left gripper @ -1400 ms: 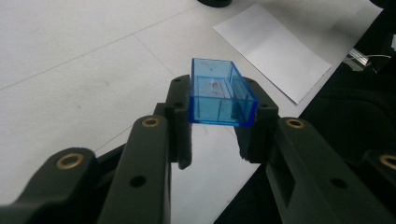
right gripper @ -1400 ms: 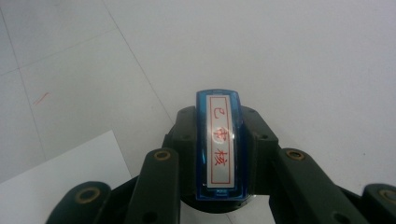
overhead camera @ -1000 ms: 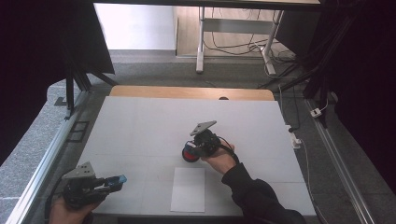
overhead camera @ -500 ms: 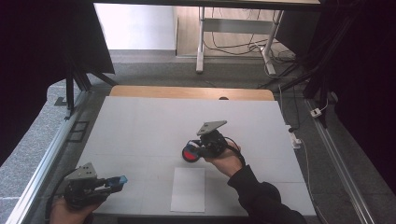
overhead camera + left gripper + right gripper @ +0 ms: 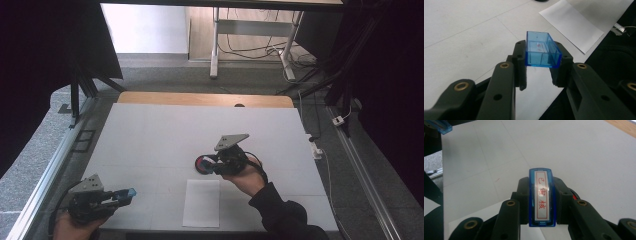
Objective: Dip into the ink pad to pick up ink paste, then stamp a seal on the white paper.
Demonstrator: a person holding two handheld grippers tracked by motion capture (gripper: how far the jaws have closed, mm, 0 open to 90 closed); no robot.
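My left gripper (image 5: 121,196) hovers at the table's front left corner, shut on a clear blue rectangular cap (image 5: 542,50) held by its sides between the fingertips. The right gripper (image 5: 213,163) is near the middle of the table, shut on a blue stamp (image 5: 541,197) that stands upright between its pads, with a white label and red characters facing the camera. A round red and black ink pad (image 5: 202,164) lies on the table right at the right gripper's tips. A white sheet of paper (image 5: 201,202) lies just in front of it.
The white table (image 5: 165,130) has a wooden strip (image 5: 200,99) along its far edge. Metal rails run down both sides, and cables with a plug strip (image 5: 316,147) lie off the right edge. The blue cap (image 5: 441,126) in the other hand appears far off in the right gripper view.
The right gripper has shifted a little to the right with the stamp, drawing back from the ink pad, which stays put. The left gripper has held still with the cap.
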